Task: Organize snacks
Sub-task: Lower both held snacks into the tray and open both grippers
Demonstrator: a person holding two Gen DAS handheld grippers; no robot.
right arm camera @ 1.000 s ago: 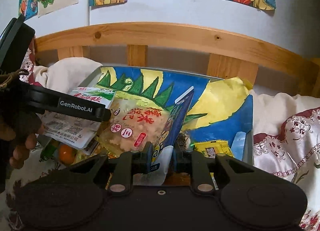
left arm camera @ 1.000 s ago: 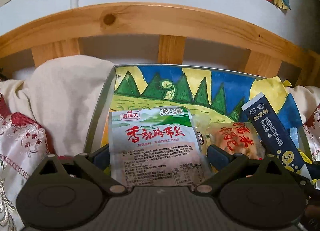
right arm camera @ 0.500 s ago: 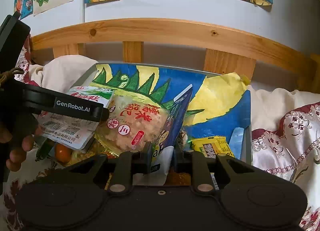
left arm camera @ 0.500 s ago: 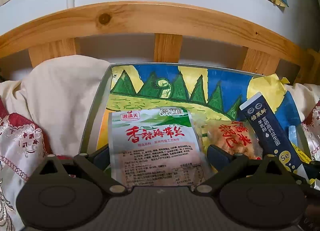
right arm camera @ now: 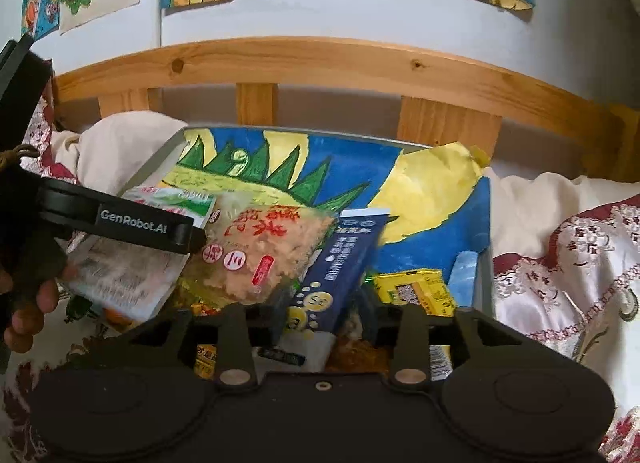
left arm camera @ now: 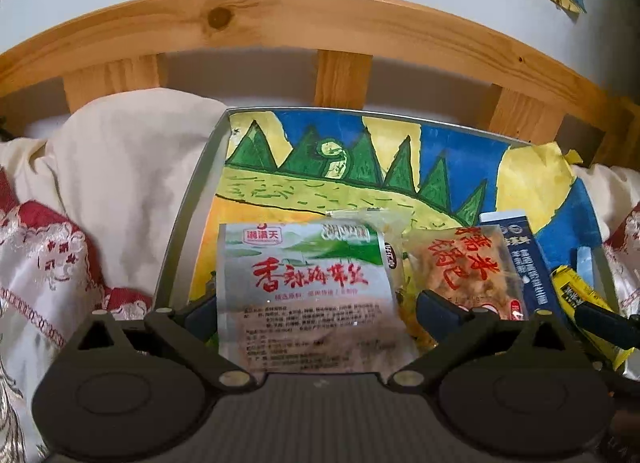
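1. Left wrist view: the left gripper (left arm camera: 310, 309) has its jaws spread wide, one on each side of the grey seaweed packet (left arm camera: 306, 289) with red lettering. Whether the pads actually press the packet I cannot tell; it looks straddled, not pinched. The packet lies at the near end of the metal tray (left arm camera: 188, 219), over the painted paper lining (left arm camera: 340, 167), partly overlapping the clear rice-cracker bag (left arm camera: 466, 267) to its right. To do this step well, I judge the packet should be laid flat and square to the tray's left wall, without dragging the lining.

2. Right wrist view: the right gripper (right arm camera: 326, 313) has its jaws partly parted around the lower end of the dark blue sachet (right arm camera: 344, 263); the sachet looks loose or just let go, though the picture is blurred there. It leans tilted against the rice-cracker bag (right arm camera: 264, 255), with a yellow packet (right arm camera: 412, 287) just beside it on the right. Setting it down flat beside its neighbours, rather than propped on them, would likely keep the row tidy. The sachet is slim and stiff; the cracker bag looks crinkly and fragile.
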